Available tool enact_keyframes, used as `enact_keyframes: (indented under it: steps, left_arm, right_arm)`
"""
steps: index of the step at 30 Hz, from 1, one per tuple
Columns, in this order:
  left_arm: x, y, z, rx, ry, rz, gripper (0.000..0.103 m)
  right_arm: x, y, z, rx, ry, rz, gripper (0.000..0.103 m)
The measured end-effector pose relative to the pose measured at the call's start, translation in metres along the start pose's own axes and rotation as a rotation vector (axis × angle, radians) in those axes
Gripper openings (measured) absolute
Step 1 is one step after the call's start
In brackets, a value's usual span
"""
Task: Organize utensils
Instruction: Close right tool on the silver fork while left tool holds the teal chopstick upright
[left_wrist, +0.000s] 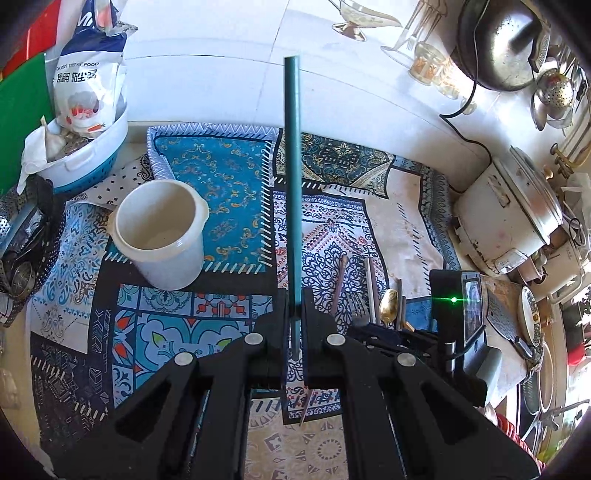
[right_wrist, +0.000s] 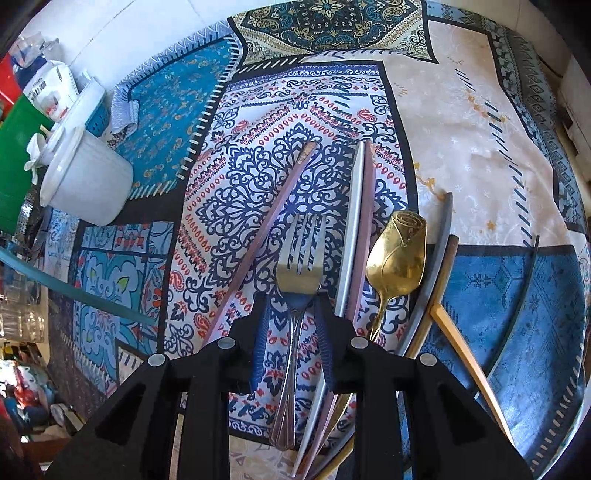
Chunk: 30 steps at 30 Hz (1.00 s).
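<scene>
The desk is white and carries a patchwork cloth printed with blue, red and gold ornaments. On the cloth a white plastic pot stands upright and looks empty, with a small handle on its rim. Behind it a blue and white basket holds a printed food bag. On the far right of the left wrist view a white rice cooker stands beside a dark wok and some glass jars.

The left tongs are clenched on a long teal chopstick, which points straight ahead above the cloth, to the right of the pot.

The remaining utensils lie together on the cloth. The right tongs are parted, and the neck of a metal fork lies between their ribbed blue pads; the pads do not press on it. The fork has a silver, ridged handle and a gold-looking head. Left of it lies a pinkish chopstick, slanted. Right of it lie a grey and a pink chopstick close together, then a gold spoon with a rose-shaped bowl, then a grey chopstick and a gold one that cross. A thin dark chopstick lies well apart on the blue patch.
</scene>
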<state>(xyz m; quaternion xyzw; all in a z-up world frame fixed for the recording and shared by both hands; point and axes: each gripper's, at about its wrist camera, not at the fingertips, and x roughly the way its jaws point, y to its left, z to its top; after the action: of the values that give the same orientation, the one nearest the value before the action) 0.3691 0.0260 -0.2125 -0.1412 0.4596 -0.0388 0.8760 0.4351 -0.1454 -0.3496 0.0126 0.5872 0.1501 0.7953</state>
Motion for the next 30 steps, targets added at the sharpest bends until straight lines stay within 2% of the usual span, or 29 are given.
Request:
enact_keyframes:
  steps: [8, 13, 21, 30]
  left_arm:
    - [0.001, 0.007, 0.000, 0.002, 0.017, 0.007, 0.004]
    - [-0.004, 0.009, 0.000, 0.018, 0.019, 0.007, 0.004]
    - [-0.017, 0.013, 0.006, 0.034, -0.007, -0.006, 0.004]
    - [-0.043, 0.022, 0.021, 0.036, -0.074, -0.024, 0.004]
  right_arm:
    - [0.002, 0.016, -0.001, -0.053, -0.123, -0.097, 0.023]
    - [-0.001, 0.011, 0.002, 0.006, -0.127, -0.075, 0.022]
    - [-0.042, 0.009, -0.001, 0.067, -0.236, -0.064, 0.022]
    - [-0.088, 0.022, -0.001, 0.100, -0.338, -0.028, 0.022]
